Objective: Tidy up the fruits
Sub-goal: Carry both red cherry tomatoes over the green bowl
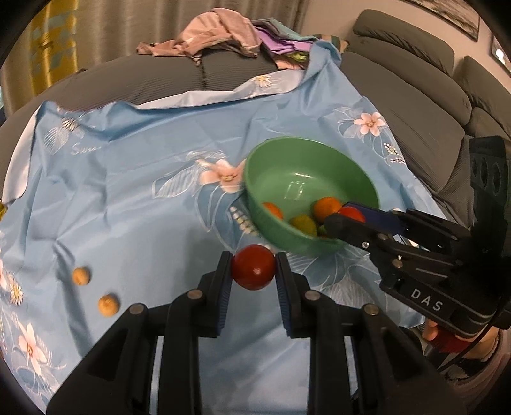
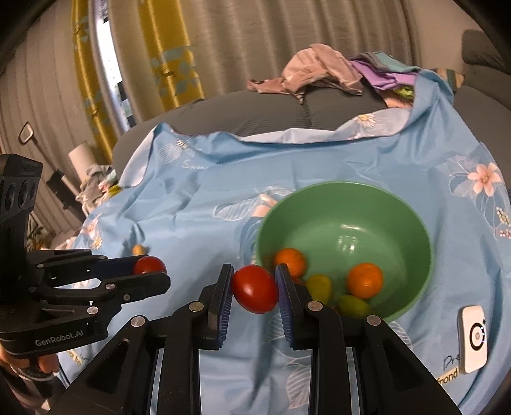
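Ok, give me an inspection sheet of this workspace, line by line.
Surface: blue floral cloth spread over a grey sofa.
Job's things: green bowl holding orange and yellow-green fruits; two tan fruits loose on the cloth.
Clutter: heap of clothes; white device.
Grippers: left gripper shut on a red tomato; right gripper shut on another red tomato.
Cables: nothing seen.
Surroundings: curtains.

Lettering: "DAS" on the right gripper body; "GenRobot.AI" on the left gripper body; "Swee…", cut off by a fold, on the blue floral cloth.
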### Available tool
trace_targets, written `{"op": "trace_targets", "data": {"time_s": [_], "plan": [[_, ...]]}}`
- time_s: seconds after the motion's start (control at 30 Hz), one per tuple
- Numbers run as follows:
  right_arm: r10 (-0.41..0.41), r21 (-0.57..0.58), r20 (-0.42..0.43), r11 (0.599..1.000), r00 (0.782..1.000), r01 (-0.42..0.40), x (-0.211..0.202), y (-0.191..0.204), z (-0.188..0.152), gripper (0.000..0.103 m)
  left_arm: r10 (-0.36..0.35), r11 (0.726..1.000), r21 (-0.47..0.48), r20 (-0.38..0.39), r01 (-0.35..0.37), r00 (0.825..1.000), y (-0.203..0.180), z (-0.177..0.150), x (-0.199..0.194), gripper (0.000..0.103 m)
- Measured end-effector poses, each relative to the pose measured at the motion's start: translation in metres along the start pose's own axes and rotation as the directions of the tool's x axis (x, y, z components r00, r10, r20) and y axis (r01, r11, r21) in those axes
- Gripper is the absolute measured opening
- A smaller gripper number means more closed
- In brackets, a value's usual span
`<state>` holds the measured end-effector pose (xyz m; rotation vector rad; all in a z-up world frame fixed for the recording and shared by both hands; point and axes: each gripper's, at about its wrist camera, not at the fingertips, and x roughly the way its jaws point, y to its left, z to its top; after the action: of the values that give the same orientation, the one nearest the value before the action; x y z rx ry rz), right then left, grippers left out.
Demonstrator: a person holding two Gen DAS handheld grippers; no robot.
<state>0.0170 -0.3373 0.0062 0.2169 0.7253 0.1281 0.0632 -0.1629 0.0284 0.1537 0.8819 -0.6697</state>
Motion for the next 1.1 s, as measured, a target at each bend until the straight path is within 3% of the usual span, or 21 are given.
{"op": "trace_targets", "data": {"time_s": [0.5,1.1], "plan": [[-0.04,0.059,0.015,0.997,0.999,0.039,0.001,-0.036,0.004,0.029,-0.05,0.997,0.055,-0.019,0.051,0.999,-0.023,0.028,0.03,0.026],[-0.059,0.095,0.006,0.994,0.998,0.058,0.011,-0.057,0.008,0.029,-0.056,0.995,0.084,-0.049,0.06,0.997,-0.031,0.043,0.058,0.026]]}}
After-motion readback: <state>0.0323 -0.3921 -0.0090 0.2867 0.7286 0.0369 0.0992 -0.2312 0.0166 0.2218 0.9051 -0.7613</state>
